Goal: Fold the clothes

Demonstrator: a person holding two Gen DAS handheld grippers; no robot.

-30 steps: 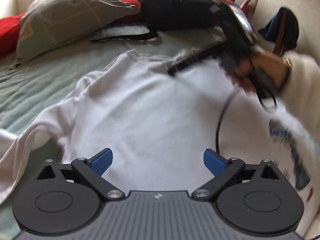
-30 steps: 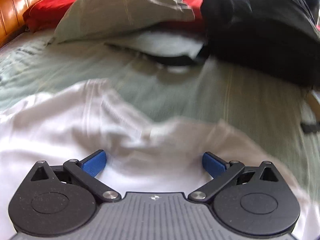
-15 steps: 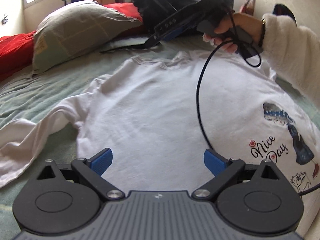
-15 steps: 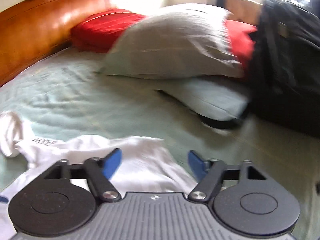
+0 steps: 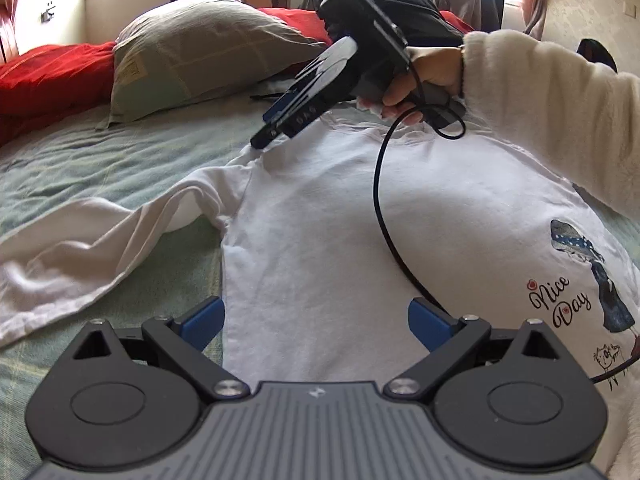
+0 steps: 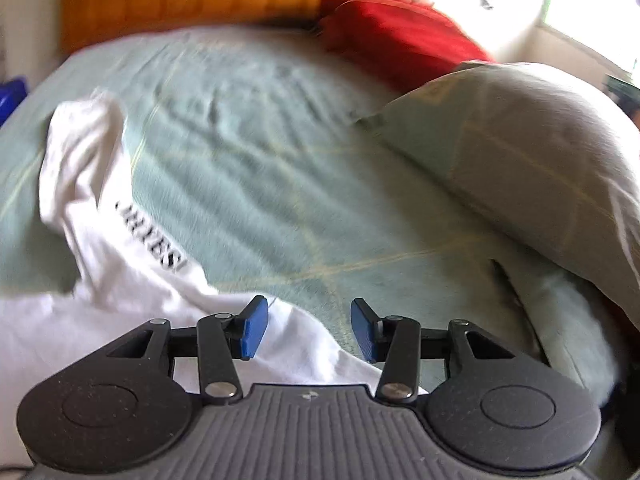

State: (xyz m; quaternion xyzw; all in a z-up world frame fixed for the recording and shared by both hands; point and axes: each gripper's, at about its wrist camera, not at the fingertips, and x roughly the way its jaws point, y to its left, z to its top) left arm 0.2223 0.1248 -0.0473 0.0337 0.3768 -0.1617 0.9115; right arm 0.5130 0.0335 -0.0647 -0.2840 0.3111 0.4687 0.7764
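A white long-sleeved shirt (image 5: 340,216) is lying spread flat on a green-sheeted bed (image 5: 80,168), body open, one sleeve (image 5: 104,248) trailing outward, no fold showing. The right gripper (image 5: 260,142), held in a person's hand (image 5: 416,80), is dipping its tips at the shoulder seam; in the right wrist view its jaws are standing partly apart with nothing between them. The left gripper (image 5: 316,320) is hovering wide open over the hem, holding nothing. Judging by the flat garment, sleeves and body folds are all remaining.
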